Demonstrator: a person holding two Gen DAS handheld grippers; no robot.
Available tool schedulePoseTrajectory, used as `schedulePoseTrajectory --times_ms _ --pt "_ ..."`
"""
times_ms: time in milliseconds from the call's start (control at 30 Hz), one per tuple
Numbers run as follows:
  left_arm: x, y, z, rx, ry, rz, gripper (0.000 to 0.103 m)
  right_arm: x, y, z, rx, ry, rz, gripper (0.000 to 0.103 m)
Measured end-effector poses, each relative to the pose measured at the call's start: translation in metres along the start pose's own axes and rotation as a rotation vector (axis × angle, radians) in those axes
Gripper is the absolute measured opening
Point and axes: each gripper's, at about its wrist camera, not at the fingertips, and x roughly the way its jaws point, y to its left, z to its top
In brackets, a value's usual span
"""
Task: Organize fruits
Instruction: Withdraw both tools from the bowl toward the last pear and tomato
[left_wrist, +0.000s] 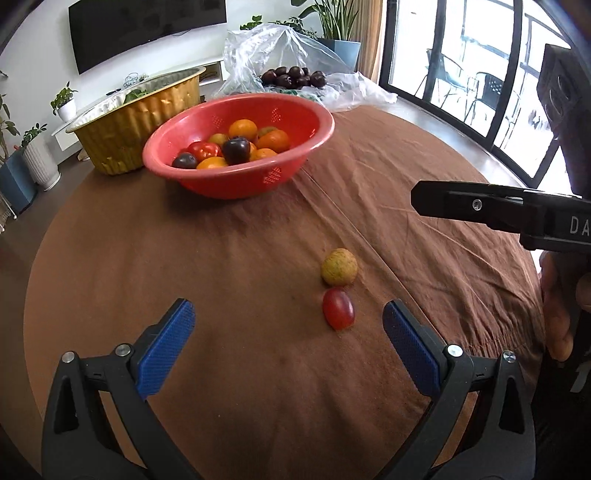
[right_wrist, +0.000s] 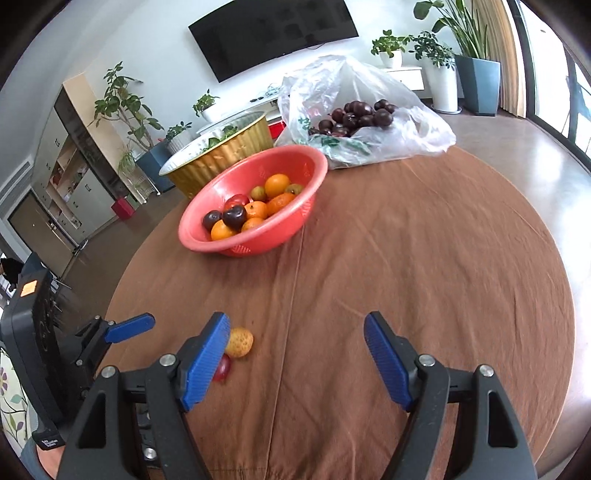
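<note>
Two small fruits lie on the brown tablecloth (left_wrist: 221, 280) near the front of the round table: a yellowish speckled fruit (left_wrist: 339, 267) and, just in front of it and touching it, a red grape tomato (left_wrist: 338, 308). In the right wrist view the same pair sits partly behind one blue pad. The left gripper (left_wrist: 289, 323) hangs low over the cloth with its blue pads wide apart and nothing between them; the tomato is a little ahead of the gap, closer to the right pad. The right gripper (right_wrist: 297, 356) also stands with its pads spread and holds nothing, and the two fruits are to its left side. Farther back stands the red colander bowl (left_wrist: 295, 122), which holds oranges, dark plums, a red tomato and some greenish fruits. Just behind it on the left is a gold foil pan (left_wrist: 122, 136), touching or almost touching the bowl. Behind on the right lies a clear plastic bag (right_wrist: 369, 92) with dark plums (right_wrist: 354, 118) heaped on it.
</note>
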Motion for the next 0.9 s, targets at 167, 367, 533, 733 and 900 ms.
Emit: schedulePoseTrajectory --times_ms 167,367,533,733,900 --pt "0.003 -0.013 0.002 0.006 0.009 0.017 0.103 -0.005 -0.002 -0.004 -0.007 -0.022 -0.012 0.077" --pt "0.01 -0.014 0.007 -0.003 0.024 0.017 0.103 -0.003 -0.001 -0.009 -0.031 -0.014 -0.016 0.063" --pt "0.013 -0.017 0.009 -0.009 0.027 -0.005 0.081 -0.004 -0.002 -0.01 -0.027 -0.015 -0.013 0.059" --pt "0.016 -0.021 0.009 -0.006 0.033 -0.018 0.056 -0.005 -0.003 -0.012 -0.024 -0.018 -0.013 0.059" --pt "0.018 -0.024 0.007 -0.007 0.038 -0.027 0.039 -0.005 -0.003 -0.012 -0.024 -0.017 -0.012 0.058"
